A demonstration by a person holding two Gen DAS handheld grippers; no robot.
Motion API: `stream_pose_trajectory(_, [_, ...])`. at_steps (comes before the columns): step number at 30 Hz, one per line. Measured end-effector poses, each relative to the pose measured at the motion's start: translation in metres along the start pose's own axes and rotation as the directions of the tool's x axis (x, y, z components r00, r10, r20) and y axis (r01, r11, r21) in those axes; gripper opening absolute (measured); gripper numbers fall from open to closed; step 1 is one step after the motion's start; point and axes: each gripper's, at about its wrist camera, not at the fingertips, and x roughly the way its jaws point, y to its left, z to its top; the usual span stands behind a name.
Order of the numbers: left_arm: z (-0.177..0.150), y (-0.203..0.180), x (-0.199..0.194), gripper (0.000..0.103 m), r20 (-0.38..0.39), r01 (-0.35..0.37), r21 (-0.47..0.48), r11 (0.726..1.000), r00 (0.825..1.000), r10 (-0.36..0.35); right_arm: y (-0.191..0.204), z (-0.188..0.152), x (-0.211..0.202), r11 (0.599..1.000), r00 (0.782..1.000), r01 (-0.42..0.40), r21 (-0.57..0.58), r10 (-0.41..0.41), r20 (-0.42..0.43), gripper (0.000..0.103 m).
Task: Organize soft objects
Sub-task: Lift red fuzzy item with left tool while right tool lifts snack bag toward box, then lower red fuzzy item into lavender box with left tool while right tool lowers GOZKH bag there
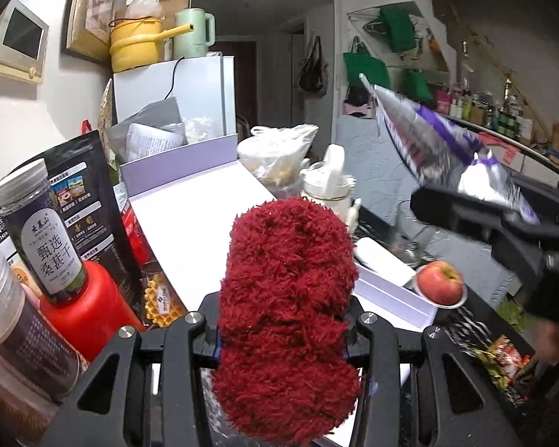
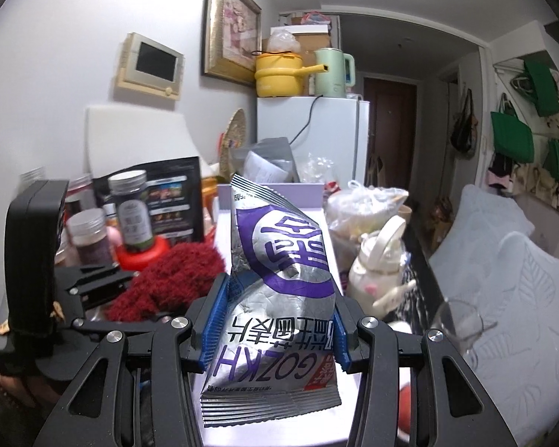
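My left gripper (image 1: 283, 331) is shut on a fluffy dark red yarn ball (image 1: 287, 298), held above the near end of a white box lid (image 1: 190, 216). The same yarn ball (image 2: 171, 279) and the left gripper (image 2: 104, 283) show at the left of the right wrist view. My right gripper (image 2: 275, 324) is shut on a silver and purple snack bag (image 2: 279, 290), held upright over the white lid (image 2: 328, 231). In the left wrist view the snack bag (image 1: 428, 141) and the right gripper (image 1: 503, 231) are raised at the right.
Jars (image 1: 48, 231), a red container (image 1: 89, 309) and a black pouch (image 1: 85, 193) crowd the left. A plastic bag (image 1: 275, 152), a white teapot (image 1: 331, 186), an apple on a dish (image 1: 439, 283) and a glass (image 2: 462, 320) stand at the right. A lilac box wall (image 1: 179, 164) stands behind.
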Motion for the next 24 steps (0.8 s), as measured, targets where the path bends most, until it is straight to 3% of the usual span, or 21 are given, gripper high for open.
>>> stream_pose_trajectory(5, [-0.003,0.007,0.018,0.041,-0.029,-0.029,-0.003,1.0,0.999,0.029,-0.009,0.003,0.027,1.0,1.0,0.027,0.004,-0.027,-0.01,0.047])
stream_pose_trajectory(12, [-0.008,0.009,0.041,0.041,-0.062,-0.043,0.009,0.999,0.997,0.043,-0.025,-0.019,0.065,0.999,0.993,0.043,0.034,-0.039,-0.109,0.047])
stream_pose_trajectory(21, [-0.017,0.009,0.07,0.041,-0.11,-0.043,0.006,0.999,0.993,0.044,-0.045,-0.041,0.104,0.994,0.97,0.099,0.037,-0.088,-0.229,0.047])
stream_pose_trajectory(24, [-0.02,0.012,0.077,0.041,-0.13,-0.028,-0.01,1.0,0.991,0.027,-0.049,-0.049,0.115,0.995,0.962,0.087,0.053,-0.07,-0.263,0.047])
